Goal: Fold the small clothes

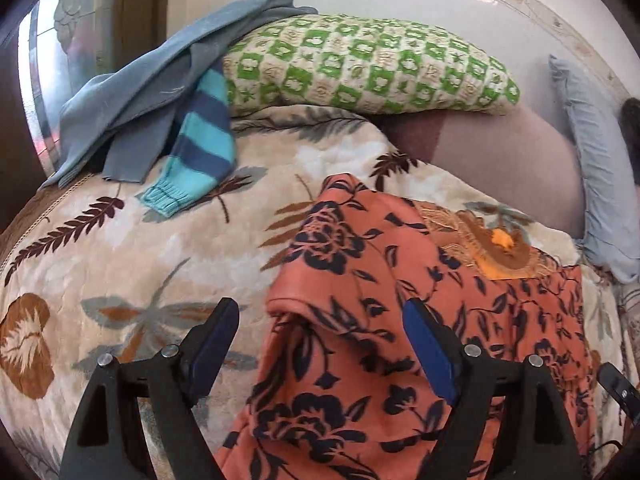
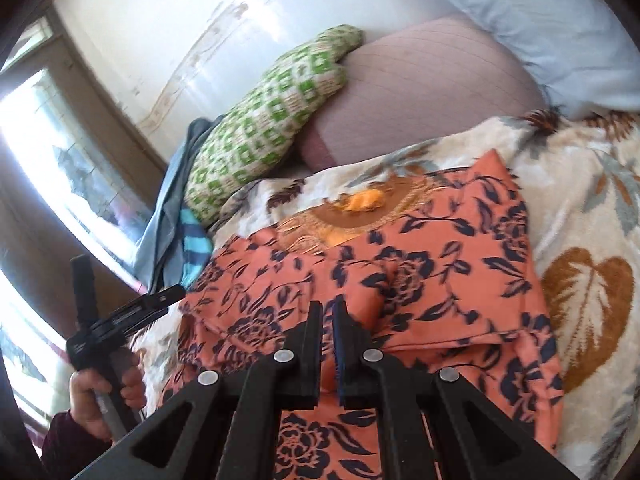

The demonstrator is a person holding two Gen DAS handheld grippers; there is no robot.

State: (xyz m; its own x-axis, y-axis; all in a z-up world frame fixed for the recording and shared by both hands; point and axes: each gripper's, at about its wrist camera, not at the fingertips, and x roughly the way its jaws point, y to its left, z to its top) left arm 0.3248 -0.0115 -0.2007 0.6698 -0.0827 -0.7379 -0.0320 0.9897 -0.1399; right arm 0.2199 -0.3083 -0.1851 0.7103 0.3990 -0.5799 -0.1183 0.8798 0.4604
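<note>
On the bed, the orange flowery top point(image 2: 400, 280) lies spread over the leafy blanket point(image 1: 120, 280). The left claw point(image 1: 320, 316) is wide open, holding nothing. The right claw point(image 2: 328, 312) is nearly shut, maybe pinching cloth. Folding looks half done; next, lift the near edge over.

Orange garment point(image 1: 360, 344) point(image 2: 400, 280), black floral print, embroidered brown-and-gold neckline with orange lining showing. Spread on patterned blanket atop bed, partly folded: one sleeve side doubled inward, raised ridge along fold. Neckline toward pillows, hem nearest cameras.
</note>
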